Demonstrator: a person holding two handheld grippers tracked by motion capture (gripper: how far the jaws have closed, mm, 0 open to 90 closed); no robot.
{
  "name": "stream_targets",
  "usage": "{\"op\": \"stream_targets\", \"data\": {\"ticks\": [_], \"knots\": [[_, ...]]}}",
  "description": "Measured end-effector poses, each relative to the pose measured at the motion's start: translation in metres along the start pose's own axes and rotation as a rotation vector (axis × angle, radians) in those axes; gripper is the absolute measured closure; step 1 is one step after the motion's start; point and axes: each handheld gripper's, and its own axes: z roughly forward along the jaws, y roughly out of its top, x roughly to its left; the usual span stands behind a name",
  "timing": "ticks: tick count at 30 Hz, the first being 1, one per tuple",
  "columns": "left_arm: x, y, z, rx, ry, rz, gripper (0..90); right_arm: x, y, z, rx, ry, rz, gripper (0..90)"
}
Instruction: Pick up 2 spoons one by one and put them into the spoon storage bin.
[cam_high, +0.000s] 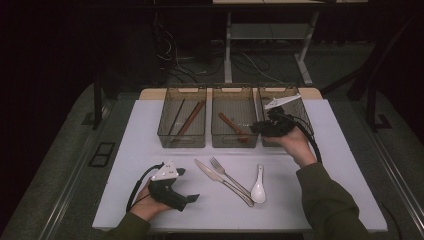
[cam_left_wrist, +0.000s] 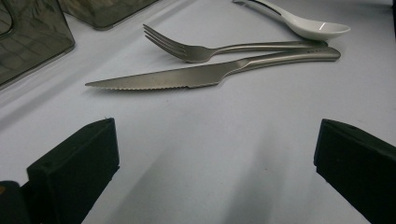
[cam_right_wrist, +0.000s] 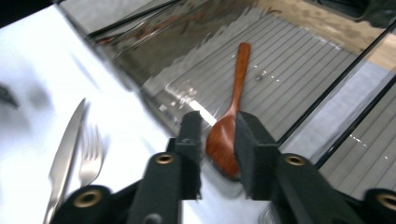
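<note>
A wooden spoon (cam_high: 231, 125) (cam_right_wrist: 238, 79) lies on the floor of the middle smoky bin (cam_high: 234, 142). My right gripper (cam_high: 257, 127) (cam_right_wrist: 218, 135) hovers over that bin's right front corner. Its jaws stand a narrow gap apart, framing the spoon's bowl below without pressing on it. Near the table's front left, my left gripper (cam_high: 187, 185) (cam_left_wrist: 215, 158) rests low, open wide and holding nothing. It points at a steel knife (cam_high: 220, 180) (cam_left_wrist: 187, 77), a fork (cam_high: 227, 175) (cam_left_wrist: 219, 49) and a white ceramic spoon (cam_high: 258, 187) (cam_left_wrist: 308, 25) on the white table (cam_high: 125, 165).
Three smoky plastic bins stand in a row at the back. The left bin (cam_high: 165, 132) holds chopsticks (cam_high: 190, 119). The right bin (cam_high: 287, 89) is partly hidden by my right hand. In the right gripper view the knife (cam_right_wrist: 65, 154) and fork (cam_right_wrist: 91, 163) lie left of the jaws.
</note>
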Motion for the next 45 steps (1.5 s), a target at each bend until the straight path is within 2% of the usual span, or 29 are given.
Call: {"op": "stream_targets", "data": {"ticks": [9, 15, 32, 39, 45], "knots": [[0.000, 0.000, 0.000, 0.000, 0.001, -0.001, 0.0, 0.013, -0.019, -0.007, 0.033, 0.076, -0.054, 89.0], [0.000, 0.000, 0.000, -0.001, 0.002, 0.000, 0.0, 0.021, -0.031, -0.002, 0.066, 0.100, -0.078, 89.3], [0.000, 0.000, 0.000, -0.003, 0.002, 0.000, 0.0, 0.030, -0.067, 0.016, 0.183, 0.105, -0.104, 89.3], [-0.001, 0.000, 0.000, 0.000, 0.003, 0.000, 0.0, 0.035, -0.072, 0.023, 0.214, 0.111, -0.116, 89.4], [0.000, 0.000, -0.001, -0.001, 0.002, 0.000, 0.0, 0.037, -0.076, 0.027, 0.243, 0.096, -0.131, 89.4]]}}
